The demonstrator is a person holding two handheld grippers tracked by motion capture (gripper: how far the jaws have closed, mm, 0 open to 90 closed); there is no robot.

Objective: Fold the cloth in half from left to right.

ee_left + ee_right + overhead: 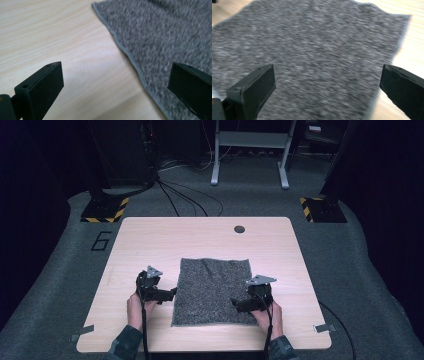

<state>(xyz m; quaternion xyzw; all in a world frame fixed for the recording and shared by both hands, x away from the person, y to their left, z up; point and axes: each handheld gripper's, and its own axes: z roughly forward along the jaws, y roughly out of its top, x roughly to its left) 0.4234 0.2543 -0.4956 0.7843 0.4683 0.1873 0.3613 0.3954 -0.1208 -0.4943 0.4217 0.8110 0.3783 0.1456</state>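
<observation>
Grey cloth (212,290), speckled, fuzzy and roughly square, lies flat on the pale wooden table (150,240) toward its near edge. Left gripper (172,293) sits level at the cloth's left hem, right gripper (234,304) over its near-right corner; both gape wide, holding nothing.
</observation>
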